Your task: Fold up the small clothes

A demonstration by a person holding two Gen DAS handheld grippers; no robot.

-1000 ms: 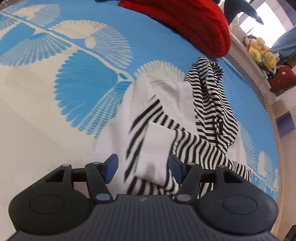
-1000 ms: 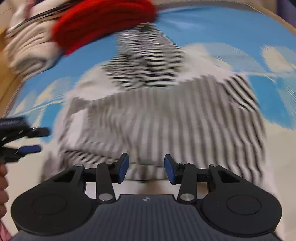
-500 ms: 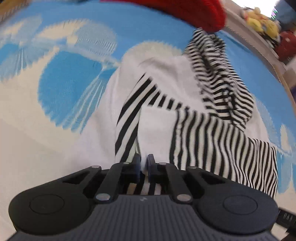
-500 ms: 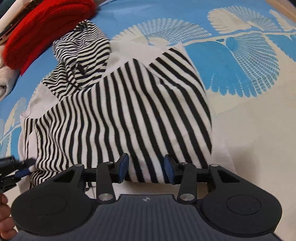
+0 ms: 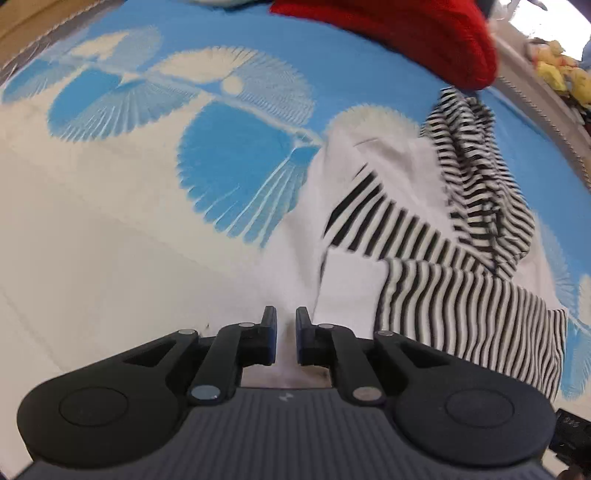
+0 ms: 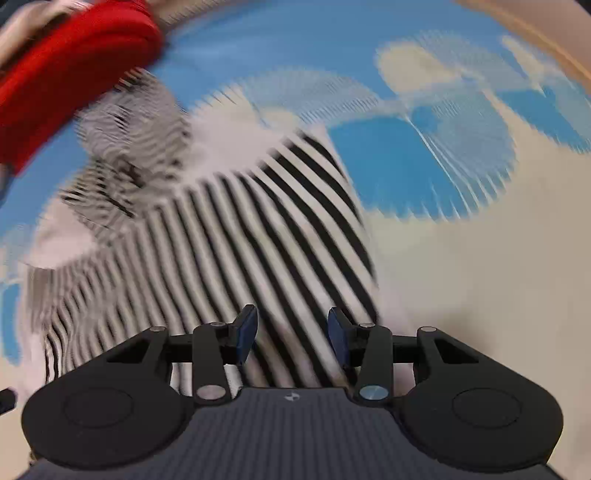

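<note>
A black-and-white striped hooded top (image 5: 443, 295) lies on the blue and cream bedspread (image 5: 240, 155), its hood (image 5: 480, 177) towards the far side. A white-cuffed sleeve (image 5: 351, 273) lies across its left part. My left gripper (image 5: 286, 332) sits at the top's near-left white edge. Its jaws are almost closed and opening slightly, with a strip of white cloth between the pads. In the blurred right wrist view, my right gripper (image 6: 291, 328) hovers half open over the striped body (image 6: 258, 240) near its right edge, with nothing pinched.
A red knitted garment (image 5: 406, 29) lies just beyond the hood, also in the right wrist view (image 6: 66, 74). The bed's edge and yellow plush toys (image 5: 557, 70) are at the far right. Bare bedspread spreads to the left (image 5: 92, 258).
The left jaws closed from wide open onto the top's near edge, then shifted left; the striped sleeve now lies flatter across the body. The right gripper swung across the top, jaws unchanged.
</note>
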